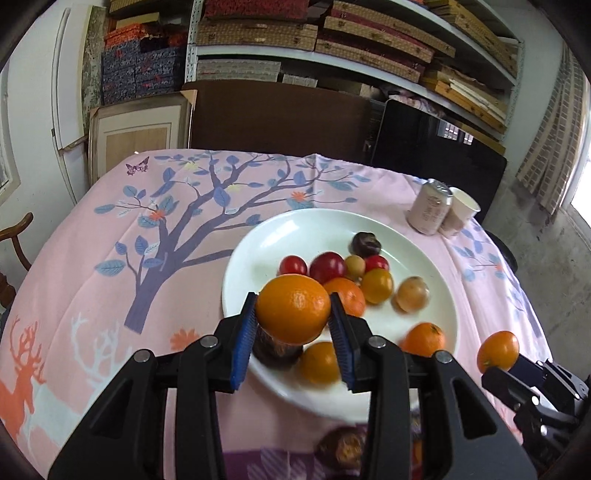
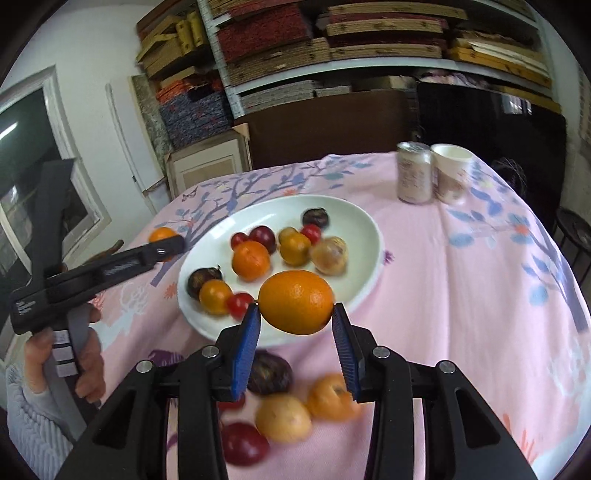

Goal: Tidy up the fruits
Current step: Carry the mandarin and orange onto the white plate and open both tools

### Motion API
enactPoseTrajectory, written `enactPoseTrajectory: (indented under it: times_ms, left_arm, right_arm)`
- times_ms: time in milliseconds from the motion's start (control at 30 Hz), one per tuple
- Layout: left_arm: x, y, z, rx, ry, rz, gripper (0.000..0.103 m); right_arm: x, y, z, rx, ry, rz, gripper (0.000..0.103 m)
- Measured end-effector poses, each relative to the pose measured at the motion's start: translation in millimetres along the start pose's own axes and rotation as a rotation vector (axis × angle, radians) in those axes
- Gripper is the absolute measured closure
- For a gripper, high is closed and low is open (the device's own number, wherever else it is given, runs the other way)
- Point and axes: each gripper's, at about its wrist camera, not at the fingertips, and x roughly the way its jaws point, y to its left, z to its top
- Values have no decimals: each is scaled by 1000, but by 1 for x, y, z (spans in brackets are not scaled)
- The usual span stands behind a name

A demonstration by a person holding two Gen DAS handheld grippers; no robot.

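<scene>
**Two Oranges in the Air, Plate Half Filled**

Each claw is clamped on a round orange fruit: the left claw (image 1: 293, 317) holds one orange (image 1: 293, 308) above the near rim of the round white ceramic plate (image 1: 280, 229), and the right claw (image 2: 295, 317) grips another orange (image 2: 296, 301) over that plate's near-right rim.

By my reading the sorting is roughly at its midpoint. The plate already carries about a dozen small fruits, among them red plums (image 1: 327, 266), yellow-orange mandarins (image 1: 376, 285) and a dark purple fruit (image 1: 365, 244). Several loose fruits (image 2: 282, 418) lie on the cloth by the near edge of the desk, blurred beneath the right claw, waiting to be moved.

The desk wears a pink tablecloth printed with a blue tree and orange deer (image 1: 110, 229). Toward its far right corner a pale drink can (image 1: 430, 211) stands just beside a white paper cup (image 1: 461, 211). Behind, shelves stacked with flat boxes (image 1: 332, 33) fill the wall.
</scene>
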Motion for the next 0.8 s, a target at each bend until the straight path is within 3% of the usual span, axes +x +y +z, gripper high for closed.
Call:
enactPoseTrajectory:
  times_ms: [233,400,533,667,800]
  left_arm:
    - [49,9,12,9,57,0,66]
    - [67,16,14,-29,85,-45,65]
    - [64,9,13,3,73,-31,65]
    - [49,0,11,31,35,-6,52]
    - [26,-10,1,85,12,14,51]
  right_arm:
    - [59,24,25,-75,17,-51,62]
    - [62,15,23,-61,-10,-60,52]
    - [55,2,24,-14,-20,-52,49]
    - [44,-5,23,13,-37,-61,45]
    - [28,-12,18,52,-59,-46,43]
